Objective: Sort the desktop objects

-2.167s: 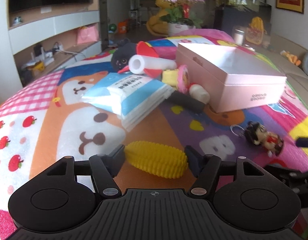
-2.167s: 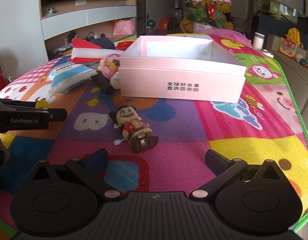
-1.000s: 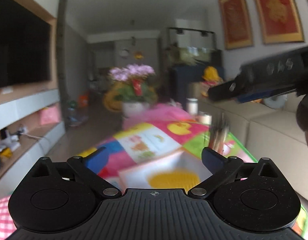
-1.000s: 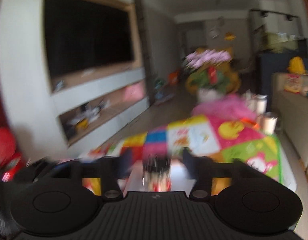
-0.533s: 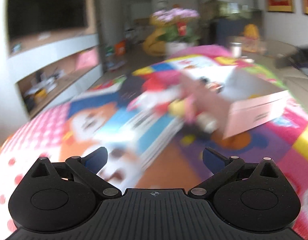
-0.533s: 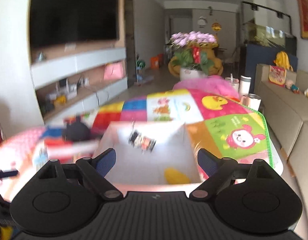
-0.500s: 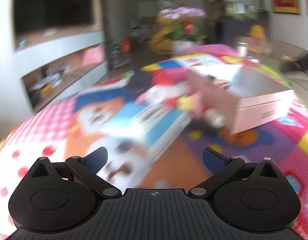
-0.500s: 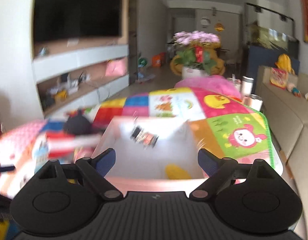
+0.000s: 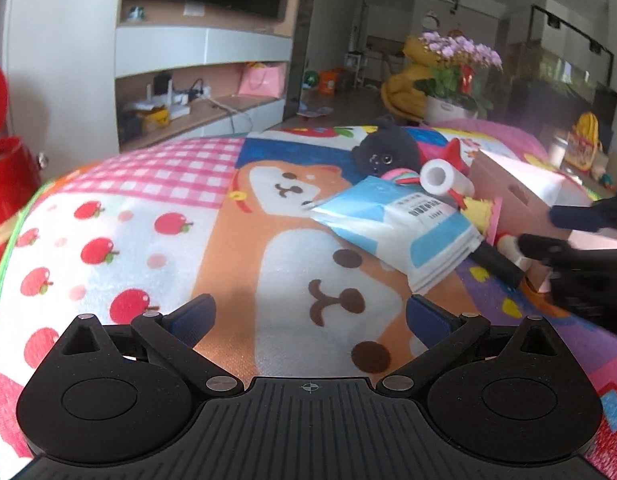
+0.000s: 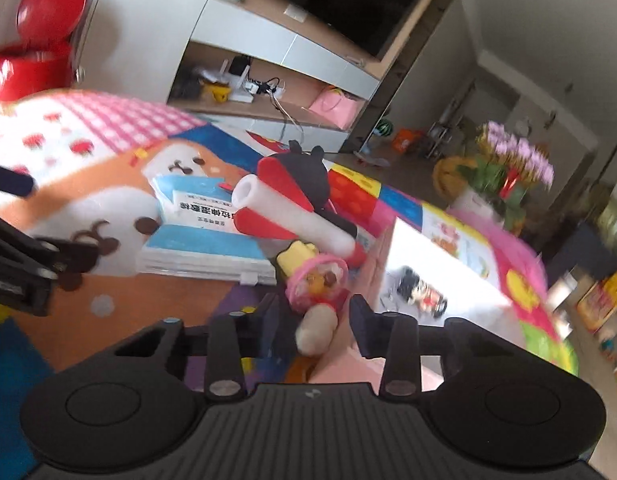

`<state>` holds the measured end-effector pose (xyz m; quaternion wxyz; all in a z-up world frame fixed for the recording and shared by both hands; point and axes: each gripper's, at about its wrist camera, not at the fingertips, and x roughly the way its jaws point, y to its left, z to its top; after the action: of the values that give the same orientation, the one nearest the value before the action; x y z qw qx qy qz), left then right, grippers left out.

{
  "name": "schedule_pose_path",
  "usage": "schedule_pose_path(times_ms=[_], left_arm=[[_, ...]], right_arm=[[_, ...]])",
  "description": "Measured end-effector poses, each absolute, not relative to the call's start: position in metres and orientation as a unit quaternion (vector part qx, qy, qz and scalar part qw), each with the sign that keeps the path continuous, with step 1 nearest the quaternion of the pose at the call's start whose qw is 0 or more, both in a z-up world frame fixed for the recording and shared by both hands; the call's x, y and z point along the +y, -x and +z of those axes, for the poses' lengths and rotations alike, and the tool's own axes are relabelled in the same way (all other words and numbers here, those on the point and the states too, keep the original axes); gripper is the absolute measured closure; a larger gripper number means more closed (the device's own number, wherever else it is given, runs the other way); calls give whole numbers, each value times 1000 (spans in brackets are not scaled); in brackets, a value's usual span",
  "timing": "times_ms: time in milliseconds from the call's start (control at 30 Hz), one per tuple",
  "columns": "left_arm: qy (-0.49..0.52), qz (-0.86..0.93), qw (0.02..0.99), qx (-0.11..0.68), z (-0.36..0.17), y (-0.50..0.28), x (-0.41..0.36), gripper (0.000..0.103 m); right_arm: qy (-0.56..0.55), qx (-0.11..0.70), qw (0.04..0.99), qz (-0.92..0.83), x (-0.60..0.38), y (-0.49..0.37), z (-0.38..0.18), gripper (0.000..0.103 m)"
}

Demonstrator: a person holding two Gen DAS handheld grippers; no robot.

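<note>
right gripper (image 10: 310,314) is rolled and its jaws have just been closing, now straddling the pink doll (image 10: 317,280) and its pale foot end, which lie tight against the pink box (image 10: 440,252) wall. can't tell if the pads are pressing yet, frame is smeared, so i'd call it not gripped

left gripper (image 9: 308,316) jaws spread wide, nothing between them, hovering over bare play mat (image 9: 148,208) short of the pile

where things are: small figure (image 10: 422,290) already lying in the box. doll, tissue pack (image 10: 204,236), white tube (image 10: 292,216), black plush (image 10: 304,174) all in a heap on the mat just left of the box

risks as i read it:
- right-hand finger is at the box wall, could catch the edge and shove the box instead of closing on the doll
- a dark stick-like thing sits right under the doll; jaws may grab both or pinch only the soft foot, then it slips on the lift
- tube rests on the plush and pack, near the doll; pulling the doll out could roll it off
- both grippers work the same heap, so they could clash
</note>
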<state>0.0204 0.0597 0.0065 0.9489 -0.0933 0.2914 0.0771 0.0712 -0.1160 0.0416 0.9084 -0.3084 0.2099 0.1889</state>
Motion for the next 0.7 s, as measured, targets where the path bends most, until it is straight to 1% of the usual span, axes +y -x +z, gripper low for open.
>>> schedule_pose_path(times_ms=[200,267,300,367,467,500,533,567,700], left_arm=[[127,67,946,292,5,-19,67,0],[132,64,946,290,5,-18,68,0],[135,63,946,289,5,-18,69,0],[142,63,945,287,5,-17,70,0],[145,64,945,285,4,-17,70,0],[145,64,945,285,4,-17,71,0],[146,63,945,285,4,-17,71,0],[147,63,945,285,4,-17,71,0],[148,62,945,285,4,-18,72,0]], right_arm=[[361,204,896,159,-81,-104,23,65],[389,210,883,161,-75,-115,20,61],[400,210,877,162,-73,-120,19,55],[420,222,864,168,-71,-132,17,53],[417,236,862,167,-73,-145,19,58],[406,238,866,171,-77,-143,23,64],[393,237,870,180,-81,-137,29,73],[386,238,872,184,-85,-130,34,76],[380,226,870,217,-107,-86,51,76]])
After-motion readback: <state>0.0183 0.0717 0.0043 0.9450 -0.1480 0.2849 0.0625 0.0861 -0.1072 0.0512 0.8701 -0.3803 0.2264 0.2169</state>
